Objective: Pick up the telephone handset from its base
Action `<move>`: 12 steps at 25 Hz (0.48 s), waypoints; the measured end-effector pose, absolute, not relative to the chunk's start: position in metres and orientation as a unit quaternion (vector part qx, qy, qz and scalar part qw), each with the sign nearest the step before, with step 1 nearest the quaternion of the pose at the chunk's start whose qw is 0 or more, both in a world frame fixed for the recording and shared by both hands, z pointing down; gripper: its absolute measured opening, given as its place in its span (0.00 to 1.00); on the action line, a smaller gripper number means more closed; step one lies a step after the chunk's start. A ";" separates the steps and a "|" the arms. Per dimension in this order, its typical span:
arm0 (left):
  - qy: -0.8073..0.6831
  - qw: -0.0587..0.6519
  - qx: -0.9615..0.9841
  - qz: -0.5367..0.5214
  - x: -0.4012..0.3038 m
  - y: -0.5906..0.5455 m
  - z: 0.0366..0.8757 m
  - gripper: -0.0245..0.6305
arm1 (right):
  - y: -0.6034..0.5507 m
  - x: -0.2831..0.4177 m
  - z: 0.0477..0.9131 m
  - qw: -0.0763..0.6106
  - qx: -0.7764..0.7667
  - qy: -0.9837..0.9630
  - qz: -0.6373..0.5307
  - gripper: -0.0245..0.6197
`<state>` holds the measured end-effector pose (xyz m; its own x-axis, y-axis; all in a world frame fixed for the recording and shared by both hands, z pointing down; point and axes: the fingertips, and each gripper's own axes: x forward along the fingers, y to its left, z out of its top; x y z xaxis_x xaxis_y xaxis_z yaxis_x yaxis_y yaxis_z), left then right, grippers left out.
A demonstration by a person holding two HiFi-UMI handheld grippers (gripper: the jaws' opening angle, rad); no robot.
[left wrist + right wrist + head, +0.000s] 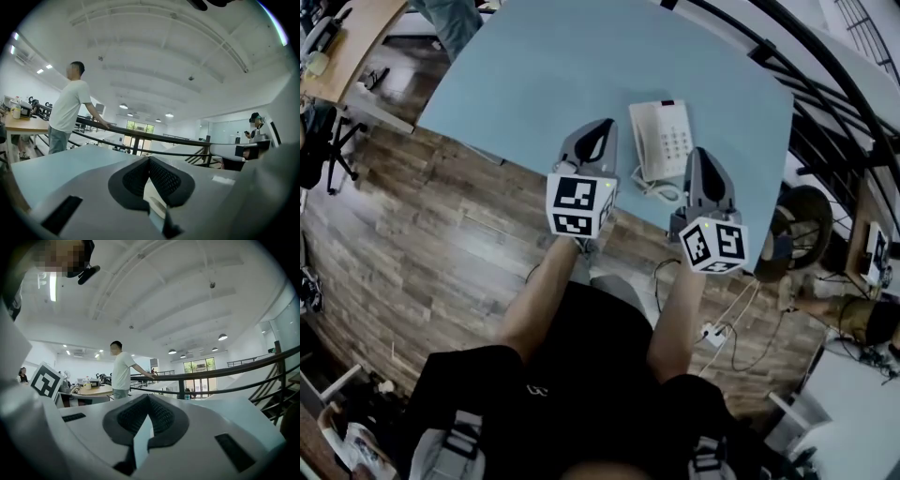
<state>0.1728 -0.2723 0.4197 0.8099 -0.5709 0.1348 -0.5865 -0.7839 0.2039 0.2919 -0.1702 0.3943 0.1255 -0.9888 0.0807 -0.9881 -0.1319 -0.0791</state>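
A white telephone [661,139] lies on the light blue table [534,66], near its front edge. The handset [643,141] rests along the left side of the base, with the keypad to its right and the coiled cord [661,192] in front. My left gripper [602,127] hovers over the table just left of the phone, shut with nothing in it. The right gripper [700,153] sits just right of the phone's front corner, also shut and empty. Both gripper views look level across the room and the phone does not show in them; the left gripper [149,159] and right gripper [148,397] have their pads meeting.
A black railing [825,112] runs behind and right of the table. A person in a white shirt [68,110] stands at the rail beyond the table's far side. A wooden desk [347,37] is far left. Cables and a power strip [712,333] lie on the wood floor.
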 end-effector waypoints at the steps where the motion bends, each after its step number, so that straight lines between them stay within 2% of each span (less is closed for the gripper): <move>1: -0.305 0.122 0.944 0.037 0.176 -0.277 0.424 0.03 | -0.175 0.294 0.399 0.001 -0.749 0.659 -0.061 0.03; 8: -0.307 0.145 0.938 0.068 0.194 -0.286 0.456 0.03 | -0.188 0.316 0.435 0.001 -0.734 0.668 -0.119 0.03; 12: -0.321 0.162 0.930 0.077 0.194 -0.285 0.472 0.03 | -0.198 0.321 0.470 -0.022 -0.710 0.684 -0.164 0.03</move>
